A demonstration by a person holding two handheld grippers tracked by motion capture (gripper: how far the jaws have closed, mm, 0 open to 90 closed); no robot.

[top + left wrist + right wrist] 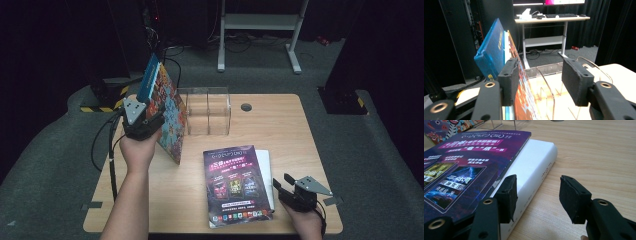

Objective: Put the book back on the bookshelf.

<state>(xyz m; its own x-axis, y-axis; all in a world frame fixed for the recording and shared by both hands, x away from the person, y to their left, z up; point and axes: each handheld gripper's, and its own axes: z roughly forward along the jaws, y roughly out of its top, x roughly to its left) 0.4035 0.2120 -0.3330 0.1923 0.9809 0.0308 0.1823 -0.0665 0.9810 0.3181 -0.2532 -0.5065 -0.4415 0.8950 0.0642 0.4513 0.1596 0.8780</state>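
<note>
Books and tongs on wooden surface [280, 125]

We log left tongs [544, 80] jaws apart, upright colourful book [170, 112] against one pad, beside clear rack [207, 110]; right tongs [537, 197] open beside flat purple book [236, 185].

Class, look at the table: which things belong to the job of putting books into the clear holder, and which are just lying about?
Part of the job:
- blue book and colourful book at the left gripper
- clear holder
- purple booklet on the white book
- right gripper, open beside it

Lying about:
- white desk with a keyboard
</note>
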